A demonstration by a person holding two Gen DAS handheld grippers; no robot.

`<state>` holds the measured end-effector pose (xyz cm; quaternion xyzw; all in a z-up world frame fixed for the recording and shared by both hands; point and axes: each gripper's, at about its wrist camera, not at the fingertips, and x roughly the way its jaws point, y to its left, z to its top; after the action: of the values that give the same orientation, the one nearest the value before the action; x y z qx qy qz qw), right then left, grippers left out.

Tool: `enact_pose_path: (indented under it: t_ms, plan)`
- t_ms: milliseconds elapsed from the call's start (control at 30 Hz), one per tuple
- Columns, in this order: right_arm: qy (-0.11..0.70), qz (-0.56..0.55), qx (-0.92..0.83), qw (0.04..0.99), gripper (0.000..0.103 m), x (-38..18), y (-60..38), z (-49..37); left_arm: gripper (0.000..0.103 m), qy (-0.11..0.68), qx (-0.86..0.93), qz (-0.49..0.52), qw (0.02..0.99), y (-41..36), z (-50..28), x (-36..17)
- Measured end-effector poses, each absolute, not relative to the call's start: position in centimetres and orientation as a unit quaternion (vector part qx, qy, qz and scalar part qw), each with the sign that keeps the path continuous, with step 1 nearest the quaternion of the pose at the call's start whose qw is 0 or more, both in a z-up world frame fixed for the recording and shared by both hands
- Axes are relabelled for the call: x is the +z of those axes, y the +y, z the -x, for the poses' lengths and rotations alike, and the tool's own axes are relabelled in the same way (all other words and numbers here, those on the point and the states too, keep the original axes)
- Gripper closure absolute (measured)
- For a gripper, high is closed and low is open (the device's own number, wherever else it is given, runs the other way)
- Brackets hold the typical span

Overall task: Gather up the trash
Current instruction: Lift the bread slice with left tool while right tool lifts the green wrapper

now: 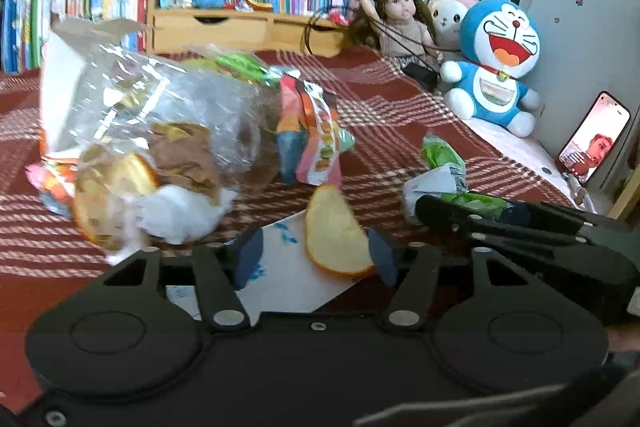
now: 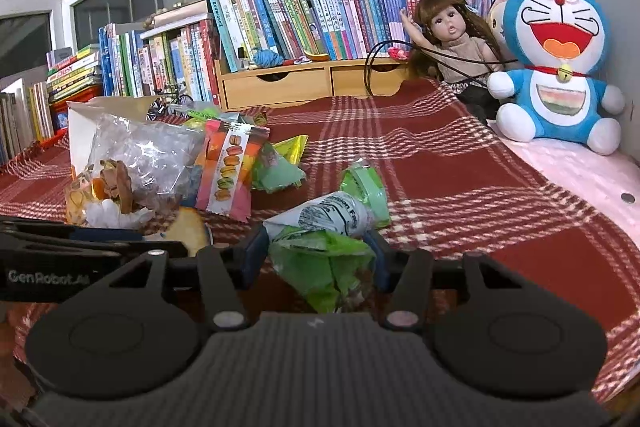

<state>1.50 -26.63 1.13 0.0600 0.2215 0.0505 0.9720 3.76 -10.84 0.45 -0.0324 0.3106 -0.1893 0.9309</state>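
The trash lies scattered over a red plaid cloth [image 2: 460,179], most of it toward the left of both views. In the left wrist view one orange peel [image 1: 336,235] stands at lower centre between the fingers of the left gripper [image 1: 316,253]; its right edge touches the right pad, while the left pad sits apart from it over a white paper [image 1: 288,267] with blue marks, so the fingers are half open and whether they truly pinch the peel I cannot tell. In the right wrist view the right gripper [image 2: 316,251] has one crumpled green wrapper [image 2: 320,263] between its fingers at lower centre, both pads against its sides — closed on it. Just above it lies one white printed bag [image 2: 320,215], twisted together with green plastic. At middle left sits one clear plastic bag [image 1: 152,131] holding peel, brown scraps and white tissue, with a white paper bag [image 2: 80,131] standing behind it. Beside these leans one macaron-print packet [image 2: 228,175], and further green and yellow wrappers [image 2: 280,163] lie just right of it. Outward, at upper right, are three toys: one doll [image 2: 452,39], one blue cat plush [image 2: 556,67], and one pink-and-white rabbit plush [image 1: 448,11]. Rows of books [image 2: 280,15] fill the top, two wooden drawers [image 2: 308,83] sit below them, and one phone [image 1: 596,139] is propped at the right edge.
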Motion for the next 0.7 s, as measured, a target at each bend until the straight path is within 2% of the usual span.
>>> enact_pose_path:
  t_ms: [200,233,400,700]
  plan:
    - [0.223,-0.069,0.054,0.971,0.04,1.0,-27.4,-1.6,0.044,0.31,-0.193,0.047,0.93,-11.2,-4.3,0.4]
    - [0.221,-0.066,0.054,0.971,0.045,1.0,-27.4,-1.4,0.044,0.31,-0.196,0.053,0.929,-11.2,-4.2,0.4]
    - [0.21,-0.048,0.037,0.976,0.052,1.3,-27.5,-0.7,0.042,0.319,-0.224,0.082,0.917,-10.8,-3.7,0.9]
    - [0.208,-0.046,0.008,0.977,0.056,1.8,-29.6,0.3,0.034,0.299,-0.23,0.013,0.926,-14.1,-3.4,0.0]
